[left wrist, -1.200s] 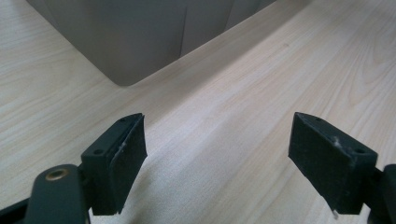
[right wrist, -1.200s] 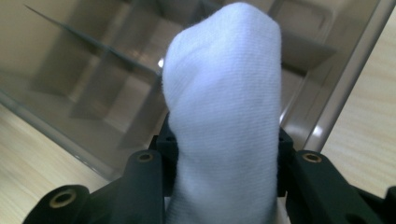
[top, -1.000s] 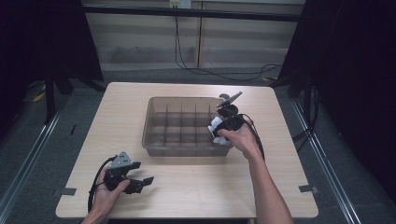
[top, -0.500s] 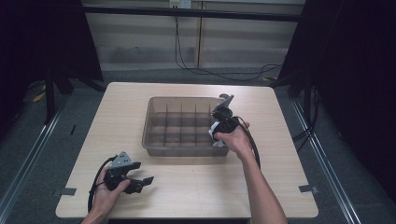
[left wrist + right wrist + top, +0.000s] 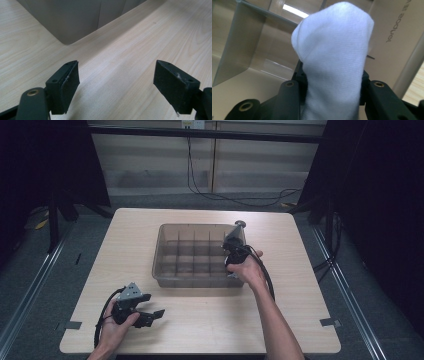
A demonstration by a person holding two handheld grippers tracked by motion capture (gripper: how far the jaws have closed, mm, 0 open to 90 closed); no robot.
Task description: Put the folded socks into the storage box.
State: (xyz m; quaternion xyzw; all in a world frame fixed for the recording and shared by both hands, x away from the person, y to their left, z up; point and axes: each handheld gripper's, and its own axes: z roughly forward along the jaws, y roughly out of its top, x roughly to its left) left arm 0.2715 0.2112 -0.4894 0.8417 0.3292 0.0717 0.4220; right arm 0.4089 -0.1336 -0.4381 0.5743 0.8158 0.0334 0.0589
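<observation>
A translucent grey bin with several compartments stands on the middle of the wooden table. My right gripper points down into a compartment at the bin's right end. In the right gripper view this gripper is shut on a rolled white sock, which sticks out past the jaws toward the bin's floor and its grey dividers. My left gripper rests low at the table's front left with its jaws wide apart. Between its open jaws lies only bare table, and the bin's corner is just ahead.
Black cables run over the floor behind the table. Dark curtains hang at both sides. Two pieces of grey tape mark the table's front corners.
My right gripper has sunk with the white sock from above the bin's right rim down into the bin. The left gripper has stayed where it was.
</observation>
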